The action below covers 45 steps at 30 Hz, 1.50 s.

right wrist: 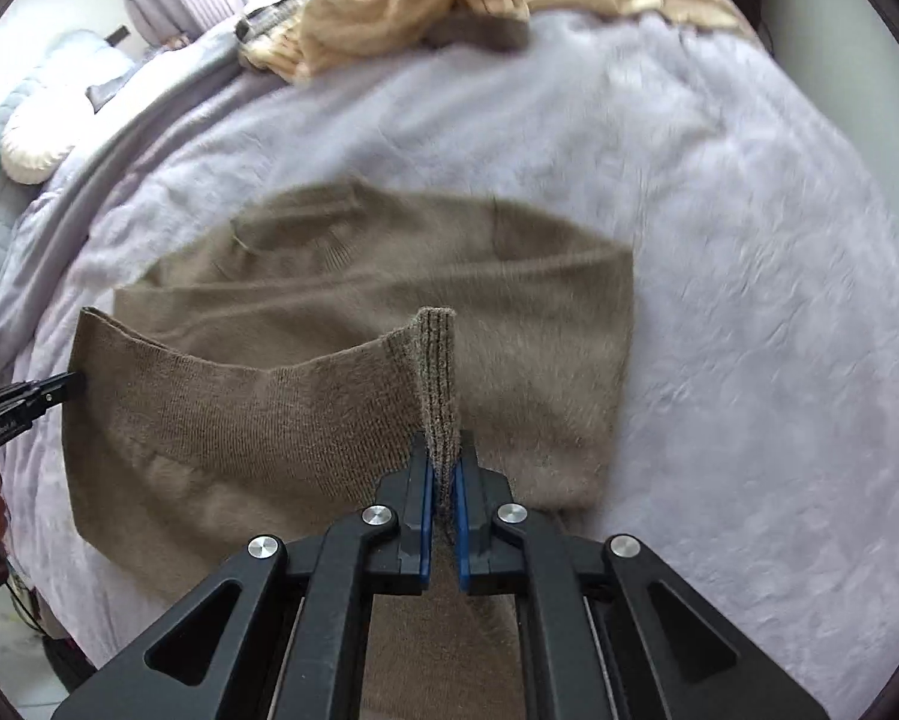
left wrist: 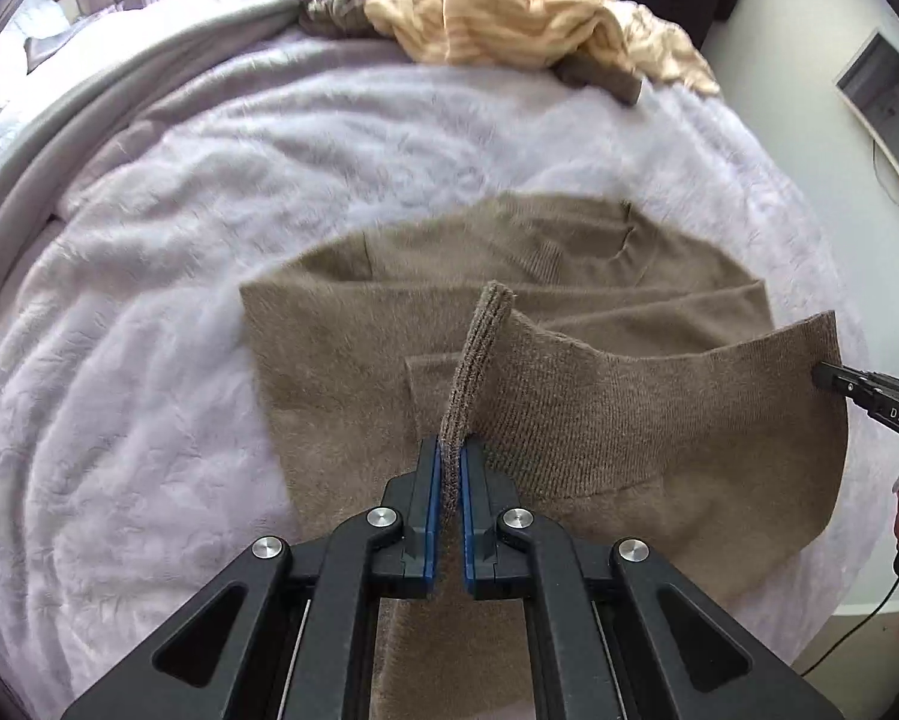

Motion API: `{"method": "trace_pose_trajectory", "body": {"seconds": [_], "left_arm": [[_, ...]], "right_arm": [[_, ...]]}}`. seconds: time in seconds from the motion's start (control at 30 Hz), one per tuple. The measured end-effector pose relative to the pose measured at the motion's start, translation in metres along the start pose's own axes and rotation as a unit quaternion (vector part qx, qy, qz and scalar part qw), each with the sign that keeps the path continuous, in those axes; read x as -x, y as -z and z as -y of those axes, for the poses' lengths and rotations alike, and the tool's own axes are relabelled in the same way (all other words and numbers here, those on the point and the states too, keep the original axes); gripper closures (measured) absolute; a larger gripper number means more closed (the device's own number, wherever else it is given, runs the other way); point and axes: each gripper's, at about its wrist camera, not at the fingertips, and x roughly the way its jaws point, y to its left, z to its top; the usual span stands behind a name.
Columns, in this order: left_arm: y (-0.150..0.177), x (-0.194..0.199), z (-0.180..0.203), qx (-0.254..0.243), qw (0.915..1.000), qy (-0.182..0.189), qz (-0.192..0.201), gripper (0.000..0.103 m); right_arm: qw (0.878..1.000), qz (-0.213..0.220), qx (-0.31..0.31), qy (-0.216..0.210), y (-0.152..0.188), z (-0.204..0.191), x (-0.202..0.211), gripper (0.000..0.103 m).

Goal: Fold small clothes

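A brown knit sweater (left wrist: 425,300) lies on the fluffy lilac blanket (left wrist: 167,252), its sleeves folded across the body. My left gripper (left wrist: 448,456) is shut on the ribbed hem (left wrist: 479,348) at one bottom corner, which stands up between the blue pads. My right gripper (right wrist: 443,462) is shut on the ribbed hem (right wrist: 437,360) at the other corner of the sweater (right wrist: 341,282). The hem band hangs stretched between the two grippers, lifted off the bed. The right gripper's tip (left wrist: 839,381) shows at the right edge of the left wrist view, and the left gripper's tip (right wrist: 59,387) at the left of the right wrist view.
A heap of cream and brown clothes (left wrist: 509,18) lies at the far edge of the bed, also seen as a pile of clothes (right wrist: 437,6). A grey duvet edge (left wrist: 89,108) runs along the left. A pillow (right wrist: 35,150) lies far left. The lilac blanket (right wrist: 749,300) spreads wide on the right.
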Motion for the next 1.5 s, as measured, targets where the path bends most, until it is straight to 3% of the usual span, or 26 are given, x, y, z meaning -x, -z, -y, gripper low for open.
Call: {"method": "trace_pose_trajectory", "body": {"seconds": [0.1,0.2,0.3,0.5,0.6,0.67,0.7,0.73,0.8,0.9,1.0,1.17,1.3,1.4,1.5], "left_arm": [[-0.017,0.017,0.001,0.007,0.9993,-0.004,0.037,0.097],[-0.036,0.013,-0.003,0.013,0.9982,-0.017,0.057,0.097],[-0.052,-0.015,-0.013,0.025,0.9975,-0.039,0.055,0.097],[-0.055,-0.088,-0.030,0.037,0.9960,-0.078,0.024,0.096],[-0.051,-0.103,-0.034,0.044,0.9948,-0.089,0.023,0.096],[-0.050,-0.107,-0.038,0.051,0.9942,-0.091,0.025,0.088],[-0.049,-0.106,-0.041,0.055,0.9922,-0.107,0.031,0.070],[-0.047,-0.104,-0.044,0.058,0.9895,-0.127,0.038,0.046],[-0.046,-0.098,-0.052,0.068,0.9840,-0.157,0.049,0.030],[-0.041,-0.082,-0.064,0.087,0.9822,-0.160,0.046,0.030],[-0.030,-0.058,-0.065,0.090,0.9846,-0.141,0.050,0.030],[0.008,-0.041,-0.045,0.085,0.9925,-0.085,0.022,0.030],[0.045,-0.068,-0.042,0.095,0.9886,-0.114,-0.027,0.030],[0.066,-0.069,-0.062,0.146,0.9847,-0.091,-0.031,0.030],[0.075,-0.059,-0.069,0.153,0.9825,-0.098,-0.039,0.030]], "right_arm": [[0.999,0.033,0.009,-0.001,-0.021,0.000,0.021,0.097],[0.999,0.048,0.013,0.007,-0.051,-0.002,0.015,0.097],[0.999,0.046,0.009,0.005,-0.080,0.005,-0.016,0.097],[1.000,0.008,-0.013,0.007,-0.098,0.013,-0.098,0.097],[0.999,-0.001,-0.048,-0.008,-0.093,0.027,-0.124,0.096],[0.997,0.004,-0.070,-0.019,-0.090,0.034,-0.127,0.095],[0.996,0.009,-0.087,-0.026,-0.089,0.040,-0.126,0.093],[0.994,0.015,-0.103,-0.028,-0.088,0.046,-0.124,0.087],[0.991,0.028,-0.130,-0.009,-0.085,0.056,-0.119,0.082],[0.983,0.038,-0.174,0.050,-0.079,0.072,-0.105,0.081],[0.980,0.053,-0.192,0.011,-0.064,0.074,-0.080,0.081],[0.990,0.038,-0.128,-0.044,-0.009,0.031,-0.051,0.081],[0.995,-0.017,-0.096,-0.028,0.037,0.012,-0.072,0.082],[0.995,-0.010,-0.094,-0.015,0.052,0.019,-0.073,0.086],[0.993,-0.010,-0.118,0.001,0.061,0.032,-0.062,0.088]]}}
